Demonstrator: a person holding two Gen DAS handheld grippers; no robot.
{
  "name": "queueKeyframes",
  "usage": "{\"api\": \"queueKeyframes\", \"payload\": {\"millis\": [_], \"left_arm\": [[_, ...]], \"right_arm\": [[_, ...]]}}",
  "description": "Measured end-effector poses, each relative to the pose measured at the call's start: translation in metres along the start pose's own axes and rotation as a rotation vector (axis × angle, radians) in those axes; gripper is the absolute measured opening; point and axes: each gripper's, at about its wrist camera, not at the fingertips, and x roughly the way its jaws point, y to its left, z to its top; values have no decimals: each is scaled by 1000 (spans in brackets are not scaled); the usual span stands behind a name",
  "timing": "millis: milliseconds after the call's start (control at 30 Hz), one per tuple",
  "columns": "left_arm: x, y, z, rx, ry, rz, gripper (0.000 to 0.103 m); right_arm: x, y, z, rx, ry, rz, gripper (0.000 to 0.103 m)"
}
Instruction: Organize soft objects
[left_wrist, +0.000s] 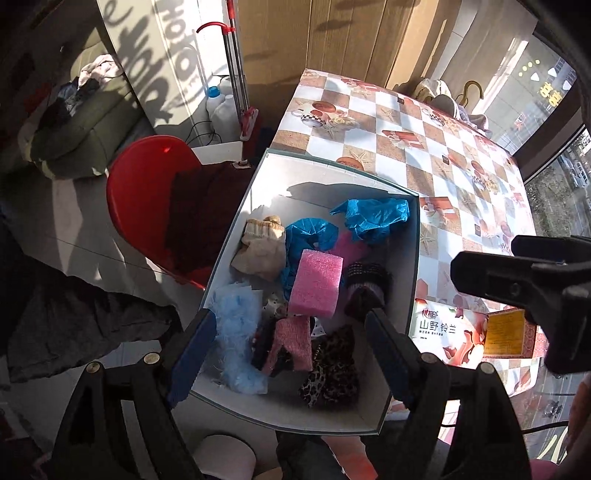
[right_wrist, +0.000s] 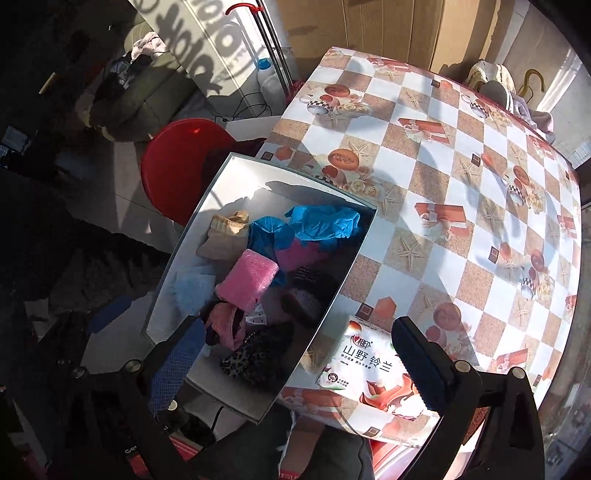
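A white box (left_wrist: 258, 192) (right_wrist: 236, 177) stands at the left edge of the checkered table (left_wrist: 424, 129). Inside lie a pink sponge (left_wrist: 314, 284) (right_wrist: 247, 280), crumpled blue cloth (left_wrist: 373, 218) (right_wrist: 325, 221), a beige sock (left_wrist: 262, 247), a light blue fluffy piece (left_wrist: 236, 339), a pink knit piece (left_wrist: 291, 343), a leopard-print piece (left_wrist: 332, 373) and a dark ribbed roll (left_wrist: 365, 284). My left gripper (left_wrist: 291, 354) hangs open above the box's near half, holding nothing. My right gripper (right_wrist: 299, 365) is open over the box's near corner and a tissue pack (right_wrist: 369, 373), gripping nothing.
A red stool (left_wrist: 140, 192) with dark cloth on it stands left of the table. A yellow carton (left_wrist: 506, 332) sits behind the tissue pack (left_wrist: 443, 332). A mop (left_wrist: 236, 74) and plastic bottles (left_wrist: 221, 107) stand by the far wall. Windows run along the right.
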Motion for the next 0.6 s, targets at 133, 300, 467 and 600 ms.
{"api": "queueKeyframes", "payload": {"millis": [133, 300, 467, 600], "left_arm": [[-2, 3, -1, 6, -4, 7, 85], [-3, 7, -1, 3, -5, 9, 85], [-3, 12, -2, -7, -5, 10, 85], [-4, 17, -2, -14, -16, 18, 85]], "right_arm": [[1, 5, -1, -2, 3, 0, 102], [2, 9, -2, -4, 5, -4, 102], [3, 12, -4, -2, 6, -5, 102], [3, 12, -4, -3, 7, -5, 102]]}}
